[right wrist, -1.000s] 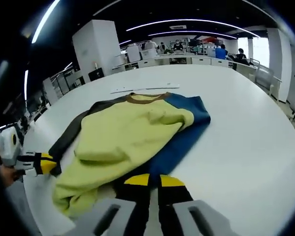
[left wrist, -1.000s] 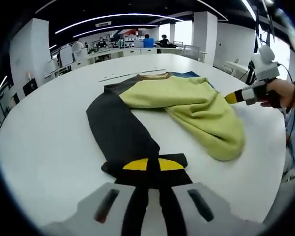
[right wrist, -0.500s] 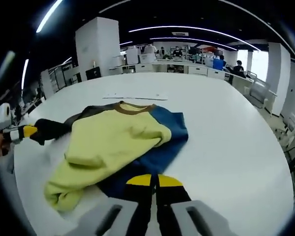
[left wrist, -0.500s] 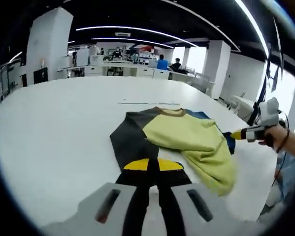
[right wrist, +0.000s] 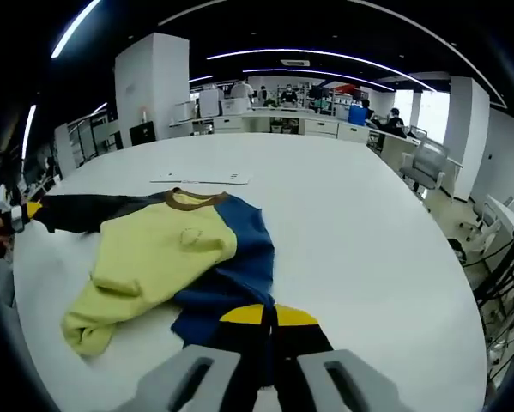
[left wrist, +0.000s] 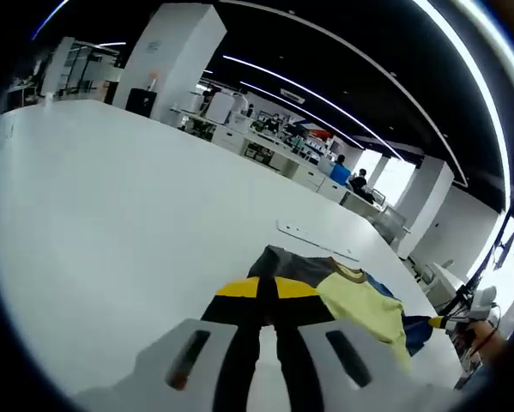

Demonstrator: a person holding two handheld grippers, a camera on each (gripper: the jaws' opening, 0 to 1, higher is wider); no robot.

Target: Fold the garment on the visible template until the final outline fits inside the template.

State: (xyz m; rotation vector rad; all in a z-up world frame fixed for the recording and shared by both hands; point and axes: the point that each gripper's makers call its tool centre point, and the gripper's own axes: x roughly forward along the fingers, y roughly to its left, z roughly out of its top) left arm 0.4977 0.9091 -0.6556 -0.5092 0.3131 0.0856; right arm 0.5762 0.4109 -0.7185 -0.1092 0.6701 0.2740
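Garment (right wrist: 166, 257) lies spread on the big white desk (right wrist: 342, 223), a yellow-green body with a brown collar, one dark grey sleeve stretched out to the side and one blue sleeve drawn toward the near edge. The yellow part is bunched into a rumpled heap at its lower end. In the right gripper view the right claw (right wrist: 261, 316) is pinched shut on the blue sleeve's cuff, its yellow-tipped jaws pressed together over the cloth. At the far end of the dark sleeve the left claw (right wrist: 25, 211) grips the cuff, a hand behind it. In the left gripper view the left claw (left wrist: 265, 288) shows its jaws closed on dark fabric, the garment (left wrist: 351, 296) trailing off beyond it, and the right claw (left wrist: 437, 324) holds the blue sleeve at the far side.

The desk (left wrist: 111, 197) is wide, rounded and pale. A thin white strip (right wrist: 198, 178) lies flat on it just past the collar. I cannot make out a template outline under the cloth.

Around it runs an open office: white pillars (right wrist: 151, 90), long ceiling light strips (right wrist: 325, 56), rows of workstations (right wrist: 282, 120) with people seated far back, and a chair (right wrist: 424, 167) off the desk's edge.
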